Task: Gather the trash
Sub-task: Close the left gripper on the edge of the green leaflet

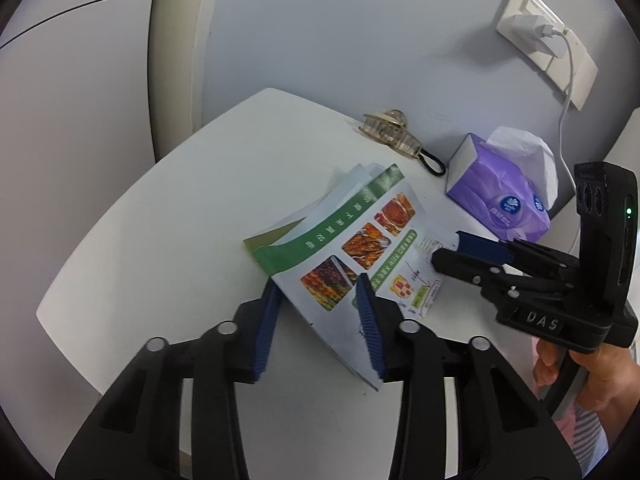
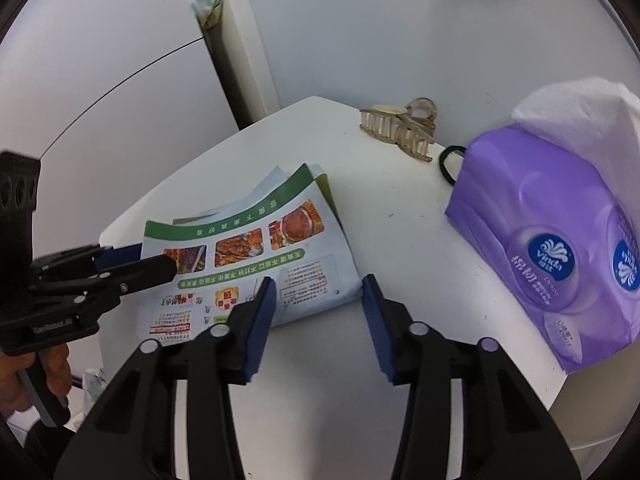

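Left wrist view
- Trash: a stack of food flyers [image 1: 352, 248] is seen lying flat on the white counter [image 1: 168, 216]. Nothing has been lifted yet.
- Left hand-held gripper [image 1: 318, 320]: the near corner of the flyers is placed between its two blue pads [image 1: 370, 328]. A gap is seen on both sides, so the paper is not pinched yet. The jaws are partly open.
- Right hand-held gripper [image 1: 460, 250]: it is held by a hand [image 1: 580, 364] and is brought in from the right, over the far corner of the flyers. It cannot be told here if the paper is pinched.
- Things to be left alone: a hair claw [image 1: 390, 132], a black hair tie [image 1: 432, 162], a purple tissue pack [image 1: 500, 196] and a wall charger [image 1: 534, 34].

Right wrist view
- Trash: the food flyers [image 2: 256, 264] are seen on the counter [image 2: 400, 216], a bit curled at the far end.
- Right hand-held gripper [image 2: 318, 308]: the jaws are partly open, with the edge of the flyers between them and not squeezed.
- Left hand-held gripper [image 2: 150, 262]: it is seen at the left edge of the flyers. It cannot be told here if the paper is gripped.
- Beside it: the tissue pack [image 2: 560, 248], hair claw [image 2: 404, 128] and hair tie [image 2: 450, 164].

How far
- Done: both grippers have been set at the flyers.
- Left: the flyers are to be gripped, lifted and taken away. No bin is seen.
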{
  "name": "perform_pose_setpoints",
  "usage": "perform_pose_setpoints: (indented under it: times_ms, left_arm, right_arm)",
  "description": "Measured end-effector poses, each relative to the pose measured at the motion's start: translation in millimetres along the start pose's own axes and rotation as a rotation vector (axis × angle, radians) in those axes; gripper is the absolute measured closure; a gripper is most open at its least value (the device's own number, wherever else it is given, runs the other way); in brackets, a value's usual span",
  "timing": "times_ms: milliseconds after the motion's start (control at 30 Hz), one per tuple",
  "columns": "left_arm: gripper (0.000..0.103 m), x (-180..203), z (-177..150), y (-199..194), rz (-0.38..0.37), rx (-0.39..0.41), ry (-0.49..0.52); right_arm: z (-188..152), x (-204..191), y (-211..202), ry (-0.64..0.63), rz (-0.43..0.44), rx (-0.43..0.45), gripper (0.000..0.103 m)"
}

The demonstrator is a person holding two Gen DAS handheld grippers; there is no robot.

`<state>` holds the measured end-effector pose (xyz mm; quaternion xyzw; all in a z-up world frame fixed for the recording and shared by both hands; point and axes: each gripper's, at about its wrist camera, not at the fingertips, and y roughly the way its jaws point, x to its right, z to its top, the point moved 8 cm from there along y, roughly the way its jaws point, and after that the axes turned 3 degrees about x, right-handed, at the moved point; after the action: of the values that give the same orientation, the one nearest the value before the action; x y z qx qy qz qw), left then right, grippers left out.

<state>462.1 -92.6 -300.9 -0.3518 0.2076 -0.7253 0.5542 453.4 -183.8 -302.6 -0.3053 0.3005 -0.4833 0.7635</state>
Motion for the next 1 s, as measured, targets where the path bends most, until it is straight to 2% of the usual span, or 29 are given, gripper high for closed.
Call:
perform_pose_setpoints:
  times_ms: [67,300,567,633,1000]
  left_arm:
    - [0.072,-1.2,0.4,0.9,-0.003,-0.003,-0.004]
    - [0.072,0.7,0.3,3.7,-0.001,0.001,-0.005]
    - [0.085,-2.4,1.1,6.4,0.018,0.002,0.0]
    - [0.086,-4.2,1.9,7.0,0.022,0.002,-0.002]
    - [0.094,-9.8,2.3,10.5,0.052,0.014,-0.001]
  right_arm:
    - [0.1,3.4,-1.3,0.019,0.001,-0.002,0.064]
    - [-0.9,11.3,-3.9,0.054,-0.016,-0.004,0.065]
    - [2.0,10.4,-2.2,0.082,0.013,-0.008,0.065]
    - [1.8,12.8,-1.8,0.09,0.004,-0.006,0.075]
    - [-0.4,17.1,-4.5,0.103,-0.006,0.013,0.084]
